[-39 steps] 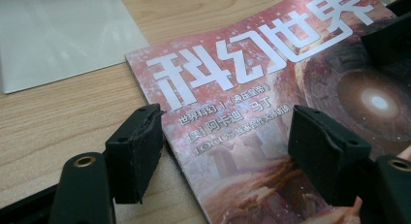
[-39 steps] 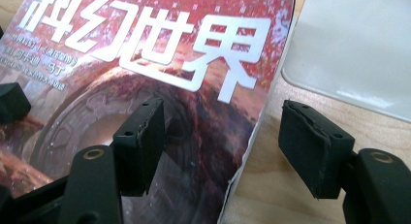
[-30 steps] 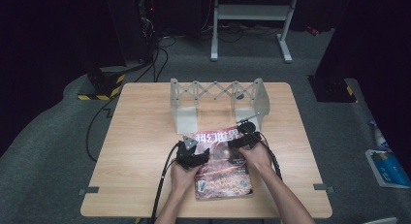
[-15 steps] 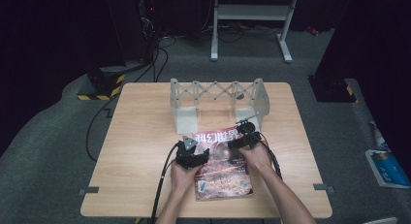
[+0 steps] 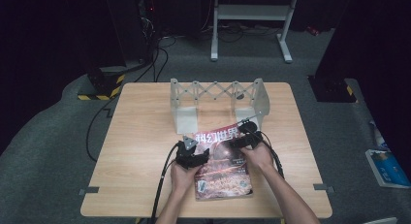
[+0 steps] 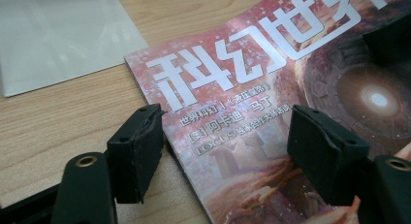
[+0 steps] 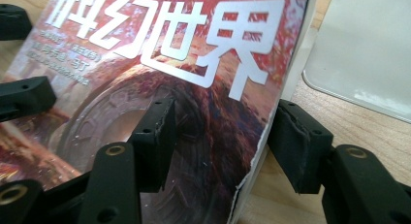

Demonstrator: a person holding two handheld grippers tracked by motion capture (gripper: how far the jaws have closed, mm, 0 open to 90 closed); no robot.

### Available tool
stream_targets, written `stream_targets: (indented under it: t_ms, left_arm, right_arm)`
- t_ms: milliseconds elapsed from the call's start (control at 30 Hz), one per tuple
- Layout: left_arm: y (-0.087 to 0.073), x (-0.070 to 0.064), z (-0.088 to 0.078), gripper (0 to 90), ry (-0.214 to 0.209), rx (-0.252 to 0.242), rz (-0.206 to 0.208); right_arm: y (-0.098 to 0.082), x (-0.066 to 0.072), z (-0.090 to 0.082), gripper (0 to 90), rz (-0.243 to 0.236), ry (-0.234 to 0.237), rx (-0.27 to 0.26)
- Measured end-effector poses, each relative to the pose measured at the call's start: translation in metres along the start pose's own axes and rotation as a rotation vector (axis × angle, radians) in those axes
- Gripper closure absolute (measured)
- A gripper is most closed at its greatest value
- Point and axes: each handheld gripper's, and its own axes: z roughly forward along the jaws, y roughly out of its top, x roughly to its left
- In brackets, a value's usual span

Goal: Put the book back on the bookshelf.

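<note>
Barely anything has shifted since a second ago: both our hands sit in the same spots and the magazine [image 5: 220,162] hasn't budged. What did change is the right hand-held gripper [image 5: 245,139], whose jaws have just been closing. In the right gripper view they straddle the magazine's torn edge [image 7: 247,183], one jaw over the cover, the other out over the table, and the pads don't look like they're pressing on anything yet, so we'd call it released.

Our left hand-held gripper [image 5: 191,156] is at the opposite edge of the magazine. In the left gripper view its jaws stand apart, one beside the cover's edge on the wood, the other over the cover, not clenched on anything.

The magazine lies flat on the near middle of the table [image 5: 140,136], red cover up with big white characters, its far end just in front of the grey expanding rack [image 5: 218,95]. That rack stands near the far edge, and one of its flat base plates [image 6: 58,40] lies on the wood close to the magazine's corner.

The table is light wood with visible grain, sitting on grey carpet [image 5: 53,151]. The room around is dark. A white metal stand [image 5: 252,20] is behind the table, black cables [image 5: 155,64] run across the floor, a yellow-and-black striped block [image 5: 99,88] sits at the far left, and a blue item [image 5: 387,166] lies on the floor at the right.
</note>
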Motion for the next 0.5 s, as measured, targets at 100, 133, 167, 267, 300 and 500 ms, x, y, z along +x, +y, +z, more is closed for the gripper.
stream_targets:
  t_ms: [100,133,167,267,300,500]
  left_arm:
    - [0.0000,-0.0002,0.0001,29.1,0.000,0.000,-0.001]
    - [0.0000,-0.0002,0.0001,29.1,0.001,-0.001,-0.001]
    - [-0.0001,-0.0002,0.0002,29.1,0.001,-0.001,-0.001]
    - [-0.0001,-0.0002,0.0002,29.2,0.001,-0.002,-0.001]
    - [-0.0001,-0.0002,0.0002,29.2,0.001,-0.002,-0.001]
    - [-0.0003,-0.0003,0.0002,29.2,0.001,-0.003,-0.003]
  right_arm:
    - [-0.0004,0.0012,-0.0020,45.4,-0.022,0.009,-0.007]
    - [-0.0005,0.0016,-0.0020,45.3,-0.023,0.009,-0.008]
    - [-0.0006,0.0016,-0.0017,45.3,-0.028,0.010,-0.010]
    - [-0.0013,0.0006,-0.0032,45.4,-0.034,0.021,-0.006]
    - [-0.0016,0.0005,-0.0037,45.5,-0.036,0.025,-0.009]
    - [-0.0015,0.0008,-0.0076,43.4,-0.053,0.060,-0.026]
